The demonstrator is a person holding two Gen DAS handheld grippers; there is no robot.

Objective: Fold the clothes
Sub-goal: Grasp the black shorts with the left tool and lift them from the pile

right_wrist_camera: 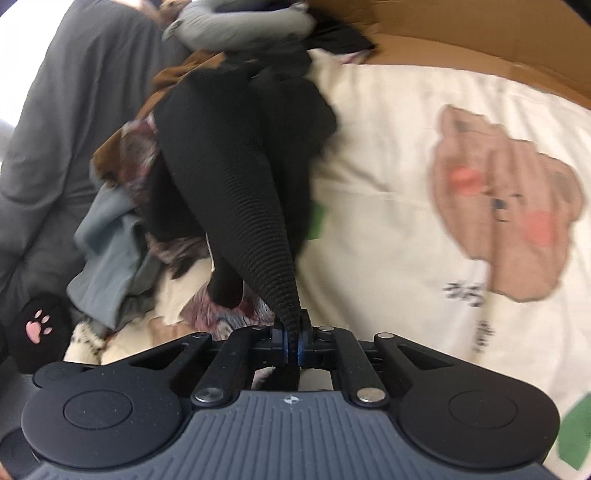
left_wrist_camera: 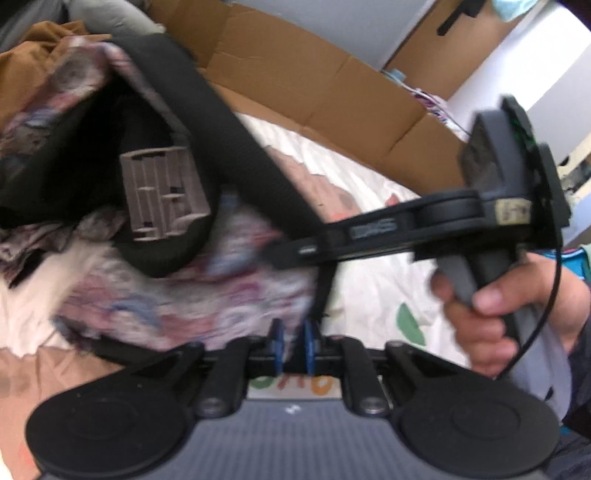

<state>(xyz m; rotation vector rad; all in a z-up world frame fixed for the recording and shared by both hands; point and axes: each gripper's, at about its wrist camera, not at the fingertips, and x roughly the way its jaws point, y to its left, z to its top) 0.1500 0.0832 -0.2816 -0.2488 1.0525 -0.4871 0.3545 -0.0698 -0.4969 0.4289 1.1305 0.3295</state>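
Two tools in play over a bed. Right tool (right_wrist_camera: 291,345) clenched on the narrow end of a black ribbed garment (right_wrist_camera: 236,177), which stretches straight ahead and widens toward a heap of clothes (right_wrist_camera: 122,225). Left tool (left_wrist_camera: 294,341) with blue pads a little apart and a floral cloth (left_wrist_camera: 192,295) lying right before them; cannot tell whether anything is gripped, too blurred. Same black garment seen from the left tool as a band rising up and to the left, a grey label (left_wrist_camera: 164,192) on its inner side. Right tool crossing just ahead of the left one, held by a hand (left_wrist_camera: 491,321) at far right. Ahead-left of the right tool, crowded: brown, grey-blue and floral pieces piled together, a grey cushion (right_wrist_camera: 243,22) beyond them, a black paw-print item (right_wrist_camera: 38,325) at near left. Right of both tools, open bedsheet (right_wrist_camera: 388,155) with a bear print (right_wrist_camera: 513,206). Cardboard box (left_wrist_camera: 332,74) walling the far edge.
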